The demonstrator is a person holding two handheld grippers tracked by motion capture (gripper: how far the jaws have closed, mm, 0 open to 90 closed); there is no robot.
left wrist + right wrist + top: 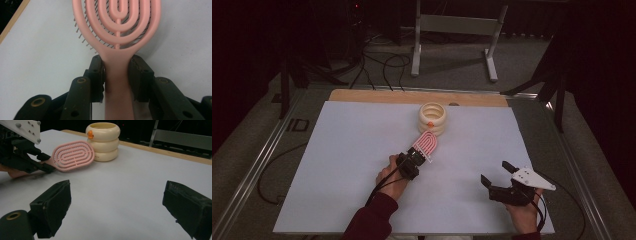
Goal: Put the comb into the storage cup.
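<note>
Near the cream ringed holder (pixel 432 118), the left gripper (pixel 117 72) has clamped the pink hairbrush (pixel 117 30) handle, stowing still ahead, while the right gripper (pixel 117 202) idles agape.

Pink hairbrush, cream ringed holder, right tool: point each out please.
pink hairbrush (pixel 73 155), right gripper view, on the oval head.
cream ringed holder (pixel 432 119), high view, on the side wall.
right tool (pixel 497 174), high view, midway between its open fingertips.

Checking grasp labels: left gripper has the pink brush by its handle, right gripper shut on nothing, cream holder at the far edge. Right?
One error: the right gripper is open, jaws wide apart over bare table, as the right gripper view shows. The left gripper does clamp the pink brush by its handle, and the cream holder stands near the far edge.
</note>
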